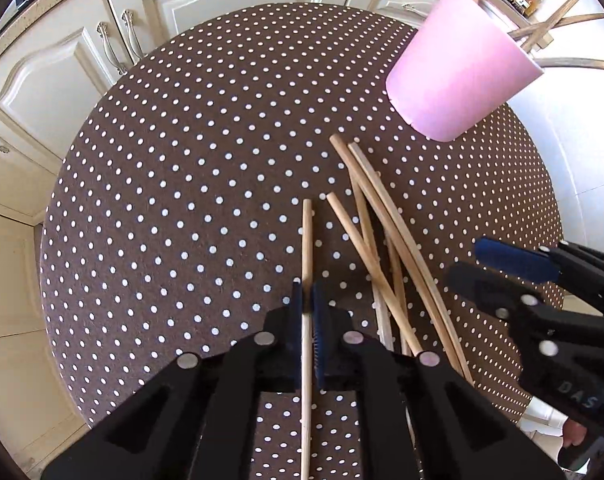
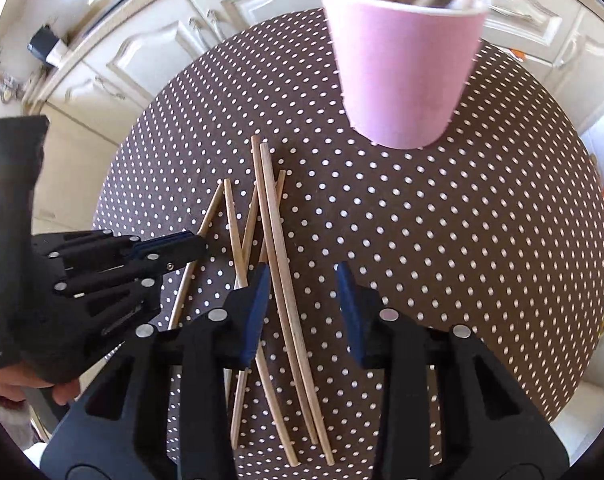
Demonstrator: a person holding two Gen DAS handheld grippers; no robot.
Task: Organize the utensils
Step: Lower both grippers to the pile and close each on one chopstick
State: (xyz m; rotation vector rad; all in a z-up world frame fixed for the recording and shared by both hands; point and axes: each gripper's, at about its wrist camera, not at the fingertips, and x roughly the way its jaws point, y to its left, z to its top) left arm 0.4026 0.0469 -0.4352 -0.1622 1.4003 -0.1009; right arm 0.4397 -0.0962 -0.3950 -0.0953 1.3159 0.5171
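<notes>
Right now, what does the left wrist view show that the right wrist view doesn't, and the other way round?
Only the left wrist view shows the left tool closed on one chopstick, with the stick running straight between its pads.

Only the right wrist view shows inside the pink cup: a few sticks already stand in it. It also shows the right tool open above the loose chopsticks, gripping nothing.

Both show the polka-dot table, the cup, the pile of sticks and the white cabinets.
</notes>
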